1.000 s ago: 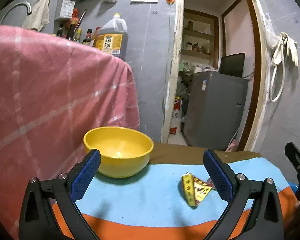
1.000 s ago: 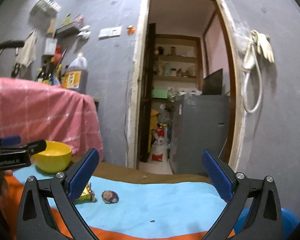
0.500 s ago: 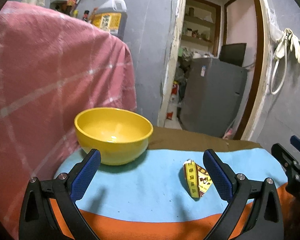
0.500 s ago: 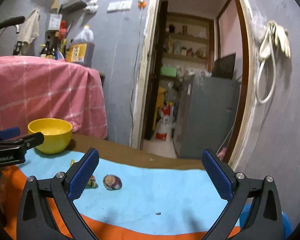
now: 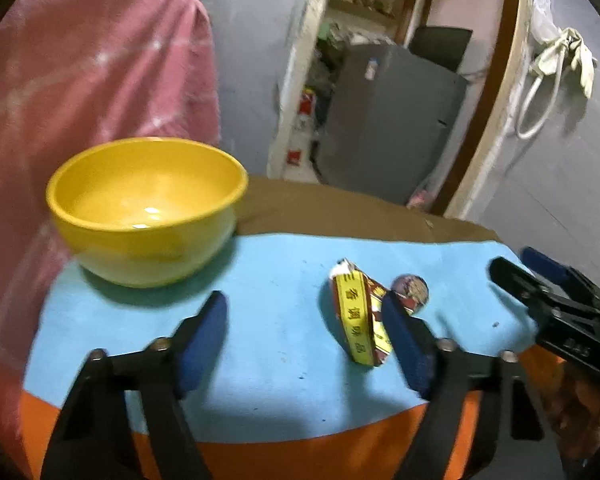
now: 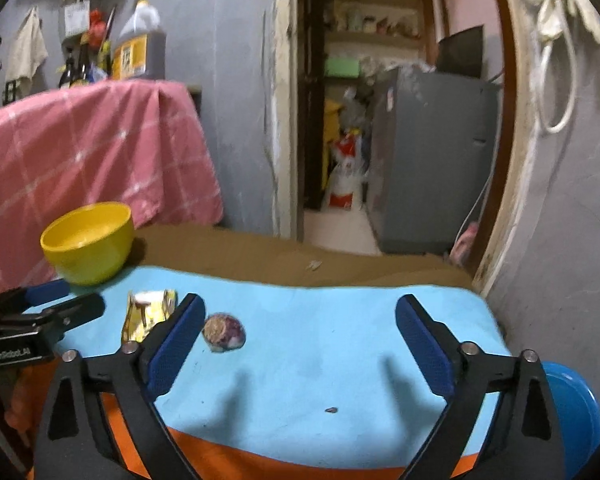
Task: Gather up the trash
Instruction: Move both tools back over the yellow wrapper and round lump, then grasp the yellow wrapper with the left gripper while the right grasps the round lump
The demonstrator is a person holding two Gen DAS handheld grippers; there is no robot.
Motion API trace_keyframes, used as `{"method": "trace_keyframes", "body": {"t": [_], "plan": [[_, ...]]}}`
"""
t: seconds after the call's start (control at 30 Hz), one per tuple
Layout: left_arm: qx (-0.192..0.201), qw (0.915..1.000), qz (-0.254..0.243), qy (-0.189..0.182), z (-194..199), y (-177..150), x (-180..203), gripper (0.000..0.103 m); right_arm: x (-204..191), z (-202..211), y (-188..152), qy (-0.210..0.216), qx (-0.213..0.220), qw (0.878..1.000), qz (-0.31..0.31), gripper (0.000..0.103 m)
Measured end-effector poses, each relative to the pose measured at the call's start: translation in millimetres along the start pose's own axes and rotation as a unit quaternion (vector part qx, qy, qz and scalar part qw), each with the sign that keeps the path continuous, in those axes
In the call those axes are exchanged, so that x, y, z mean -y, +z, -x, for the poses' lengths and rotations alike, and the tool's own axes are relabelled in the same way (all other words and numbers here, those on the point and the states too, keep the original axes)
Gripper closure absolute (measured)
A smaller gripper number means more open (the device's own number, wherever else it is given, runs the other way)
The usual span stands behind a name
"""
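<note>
A yellow-and-red snack wrapper (image 5: 358,316) (image 6: 148,314) and a small round purple wrapper (image 5: 410,288) (image 6: 224,332) lie on the light blue mat (image 5: 268,344). A yellow bowl (image 5: 146,208) (image 6: 88,242) stands empty at the mat's far left. My left gripper (image 5: 304,312) hangs over the mat with its jaws closing; the snack wrapper lies between them near the right finger, untouched. My right gripper (image 6: 300,308) is also closing, with the round wrapper just inside its left finger and no pad on it. Each gripper shows at the edge of the other's view.
A pink checked cloth (image 6: 100,148) drapes a counter at the left, behind the bowl. Brown cloth (image 6: 260,256) covers the table's far side, orange cloth its near edge. A blue basin (image 6: 572,404) sits low at the right. Beyond is a doorway with a grey fridge (image 6: 432,160).
Both grippers have tipped downward and come closer to the mat. Their jaws have narrowed from fully wide. The two wrappers now sit nearer the fingers.
</note>
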State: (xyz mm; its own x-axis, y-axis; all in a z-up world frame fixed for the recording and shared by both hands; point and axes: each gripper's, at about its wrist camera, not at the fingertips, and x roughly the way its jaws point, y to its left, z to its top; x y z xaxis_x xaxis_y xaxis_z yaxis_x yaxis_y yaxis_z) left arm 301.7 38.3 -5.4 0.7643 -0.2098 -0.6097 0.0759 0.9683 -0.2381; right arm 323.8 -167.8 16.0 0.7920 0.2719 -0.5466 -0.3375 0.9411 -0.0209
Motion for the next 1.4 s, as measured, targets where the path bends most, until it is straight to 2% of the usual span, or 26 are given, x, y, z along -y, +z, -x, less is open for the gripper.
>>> {"method": "trace_keyframes", "body": {"t": [0.03, 0.1, 0.13, 0.2, 0.3, 0.37, 0.43, 0.63, 0.83, 0.9, 0.93, 1.13, 1.27, 1.4], "plan": [[-0.008, 0.9999, 0.0, -0.01, -3, 1, 1, 0.046, 0, -3, 0, 0.003, -0.008, 1.0, 0.001, 0.02], [-0.022, 0.9994, 0.001, -0.027, -8, 1, 2, 0.052, -1, -13, 0, 0.018, -0.034, 0.999, 0.002, 0.031], [-0.029, 0.9989, 0.0, -0.037, -11, 2, 3, 0.057, 0, -16, -1, 0.023, -0.045, 0.999, 0.001, 0.033], [-0.041, 0.9979, 0.001, -0.051, -15, 2, 3, 0.07, 0, -25, -3, 0.038, -0.068, 0.997, 0.0, 0.042], [-0.056, 0.9965, 0.001, -0.062, -20, 3, 4, 0.084, -2, -34, -5, 0.055, -0.095, 0.994, 0.002, 0.053], [-0.059, 0.996, 0.006, -0.067, -20, 5, 3, 0.087, -5, -37, -6, 0.062, -0.104, 0.993, 0.008, 0.057], [-0.061, 0.9957, 0.018, -0.068, -20, 6, -2, 0.096, -11, -40, -6, 0.069, -0.111, 0.991, 0.019, 0.057], [-0.052, 0.9956, 0.055, -0.054, -16, 7, -13, 0.099, -27, -49, -5, 0.09, -0.127, 0.987, 0.048, 0.058], [-0.069, 0.9951, 0.039, -0.059, -17, 7, -9, 0.099, -29, -61, -3, 0.111, -0.151, 0.981, 0.044, 0.059], [-0.072, 0.9949, 0.032, -0.063, -19, 6, -6, 0.099, -28, -65, -4, 0.117, -0.162, 0.979, 0.04, 0.072], [-0.072, 0.9949, 0.03, -0.064, -19, 6, -6, 0.099, -28, -66, -4, 0.118, -0.162, 0.979, 0.038, 0.072], [-0.072, 0.9946, 0.017, -0.073, -21, 5, 0, 0.1, -20, -53, 0, 0.116, -0.129, 0.985, 0.019, 0.074], [-0.063, 0.995, 0.003, -0.077, -18, 3, 6, 0.1, -5, -39, 3, 0.116, -0.091, 0.989, -0.018, 0.074], [-0.056, 0.9955, 0.008, -0.076, -16, 1, 3, 0.101, 9, -30, 5, 0.133, -0.061, 0.988, -0.05, 0.074]]}}
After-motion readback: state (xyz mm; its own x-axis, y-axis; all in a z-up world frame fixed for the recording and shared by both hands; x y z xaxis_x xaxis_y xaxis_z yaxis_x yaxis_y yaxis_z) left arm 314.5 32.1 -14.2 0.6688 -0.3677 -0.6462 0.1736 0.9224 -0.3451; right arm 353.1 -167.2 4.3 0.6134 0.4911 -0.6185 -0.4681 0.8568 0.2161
